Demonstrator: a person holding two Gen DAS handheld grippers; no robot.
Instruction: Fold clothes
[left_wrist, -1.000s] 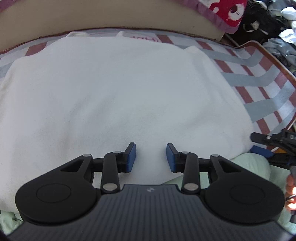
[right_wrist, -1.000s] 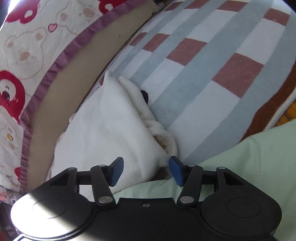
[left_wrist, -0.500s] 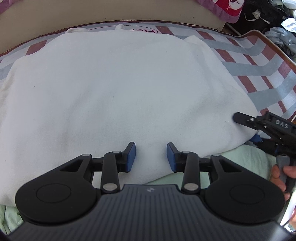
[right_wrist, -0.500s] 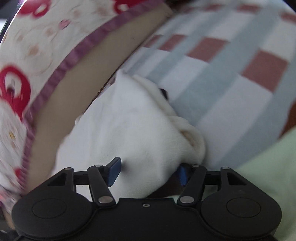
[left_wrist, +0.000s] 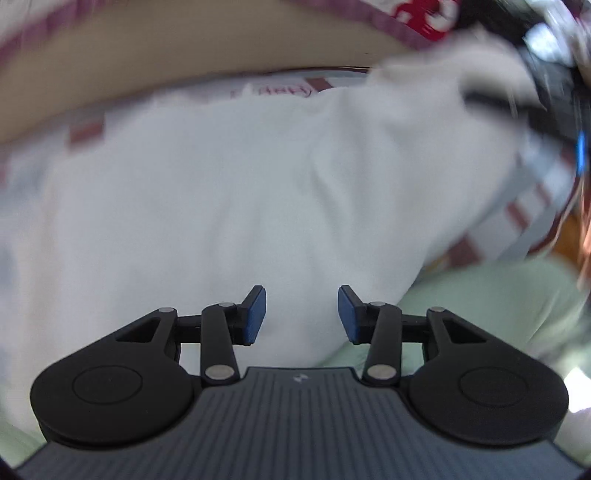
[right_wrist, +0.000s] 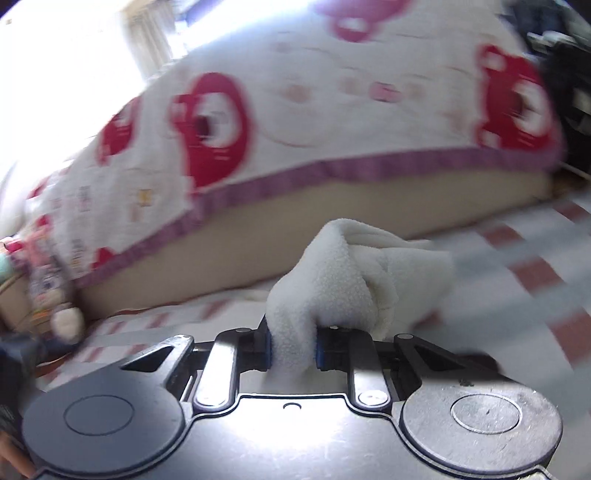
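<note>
A white fleece garment (left_wrist: 229, 206) lies spread over a striped mat (left_wrist: 524, 206). In the left wrist view my left gripper (left_wrist: 301, 314) hovers open over the garment's near edge, nothing between its blue pads. The garment's right corner is lifted up toward the top right, where my right gripper (left_wrist: 576, 147) shows blurred. In the right wrist view my right gripper (right_wrist: 292, 349) is shut on a bunched fold of the white fleece garment (right_wrist: 332, 280), which rises in a lump ahead of the fingers.
A beige cushion (right_wrist: 332, 206) under a bear-print blanket with purple trim (right_wrist: 295, 110) borders the far side of the mat. Light green fabric (left_wrist: 498, 295) lies at the near right. A small soft toy (right_wrist: 66, 325) sits at the left.
My right gripper closed on the garment's right corner and lifted it up and away from the mat. The left gripper stayed open over the near edge; both views swung and blurred.
</note>
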